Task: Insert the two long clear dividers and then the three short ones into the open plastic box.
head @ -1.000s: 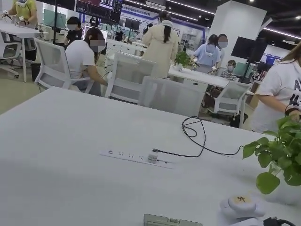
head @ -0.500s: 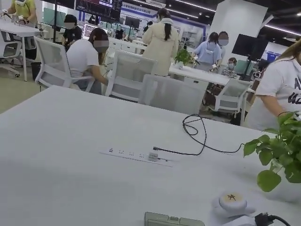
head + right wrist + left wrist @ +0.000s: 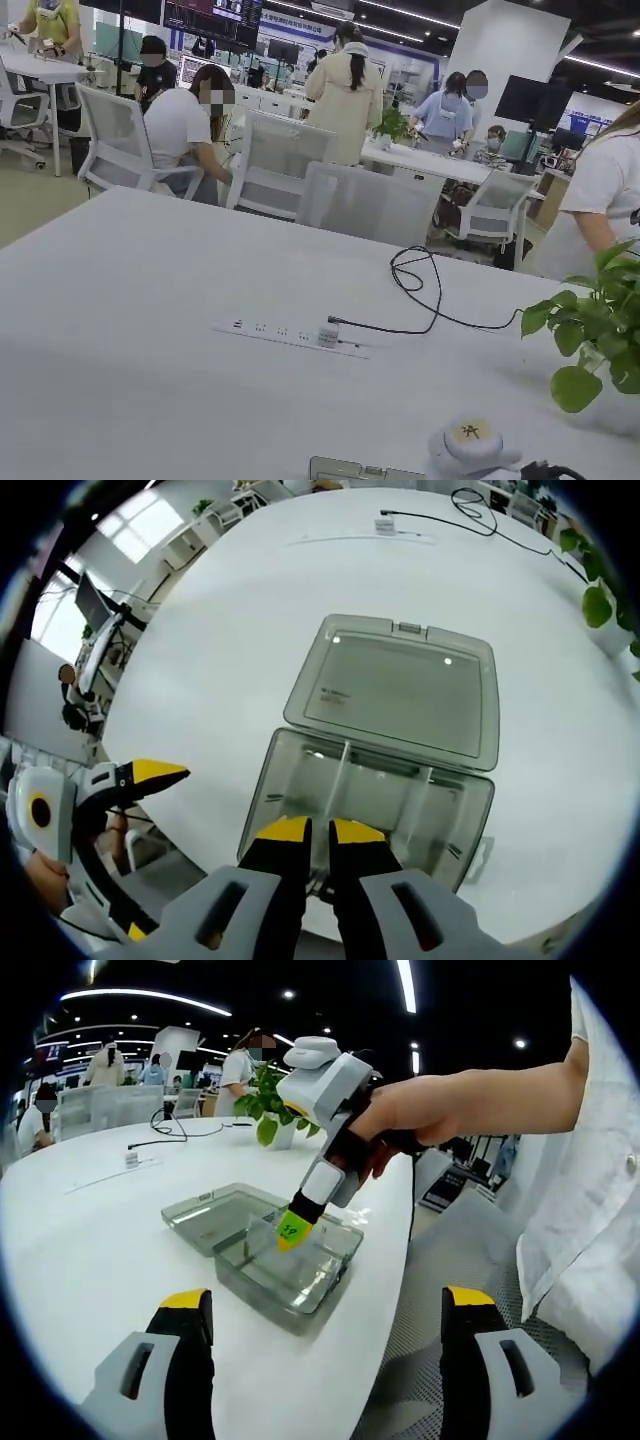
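The open clear plastic box [image 3: 262, 800] lies at the near edge of the white table, its lid [image 3: 400, 685] folded back flat. My right gripper [image 3: 320, 832] points down into the box, jaws shut on a thin clear divider [image 3: 338, 780] that stands lengthwise inside. A second clear divider [image 3: 420, 790] stands to its right. From the left gripper view, the right gripper [image 3: 290, 1232] has its yellow tip inside the box [image 3: 265, 1295]. My left gripper [image 3: 327, 1300] hangs open off the table's edge, holding nothing. In the head view, the right gripper's white top [image 3: 465, 445] shows beside the lid's edge [image 3: 360, 468].
A potted green plant [image 3: 600, 330] stands at the right of the table. A white power strip [image 3: 290, 335] with a black cable [image 3: 420, 290] lies mid-table. One yellow-tipped finger [image 3: 150, 772] of my left gripper shows at the left. People and chairs stand beyond the table.
In the head view the right gripper's white top has moved left, toward the lid's edge. The power strip and the plant have stayed put.
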The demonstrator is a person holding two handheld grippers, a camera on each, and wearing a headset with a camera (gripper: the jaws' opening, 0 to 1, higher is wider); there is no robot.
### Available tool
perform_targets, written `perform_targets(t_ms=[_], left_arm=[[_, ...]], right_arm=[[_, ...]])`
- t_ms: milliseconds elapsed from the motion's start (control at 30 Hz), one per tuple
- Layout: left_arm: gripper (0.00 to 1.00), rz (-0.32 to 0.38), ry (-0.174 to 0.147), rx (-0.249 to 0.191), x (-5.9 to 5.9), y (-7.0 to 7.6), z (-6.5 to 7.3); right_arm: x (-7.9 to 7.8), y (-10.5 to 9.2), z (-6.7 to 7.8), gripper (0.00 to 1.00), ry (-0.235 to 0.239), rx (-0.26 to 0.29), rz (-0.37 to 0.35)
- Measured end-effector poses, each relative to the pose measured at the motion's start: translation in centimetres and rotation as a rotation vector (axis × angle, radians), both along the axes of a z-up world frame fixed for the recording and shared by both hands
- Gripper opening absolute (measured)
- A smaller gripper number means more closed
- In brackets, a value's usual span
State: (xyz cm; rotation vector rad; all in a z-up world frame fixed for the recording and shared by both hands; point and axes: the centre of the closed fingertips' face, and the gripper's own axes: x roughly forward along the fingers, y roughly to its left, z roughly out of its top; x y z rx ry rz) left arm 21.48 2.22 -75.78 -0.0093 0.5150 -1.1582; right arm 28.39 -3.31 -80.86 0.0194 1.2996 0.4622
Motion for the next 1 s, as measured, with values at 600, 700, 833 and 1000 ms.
perform_targets(t_ms=[600,700,833,1000], left_arm=[[0.96,0.013,0.004,0.005,0.1,0.2,0.1],[0.96,0.015,0.002,0.006,0.2,0.2,0.2],[0.96,0.023,0.001,0.008,0.2,0.3,0.3],[0.96,0.027,-0.002,0.017,0.0,0.4,0.4]], right_arm=[[-0.1,0.1,-1.3,0.09,0.0,0.029,0.009],[-0.1,0.1,-1.2,0.1,-0.008,0.043,0.007],[-0.2,0.1,-1.1,0.1,-0.013,0.065,0.005],[-0.2,0.2,-0.7,0.12,-0.024,0.115,-0.02]])
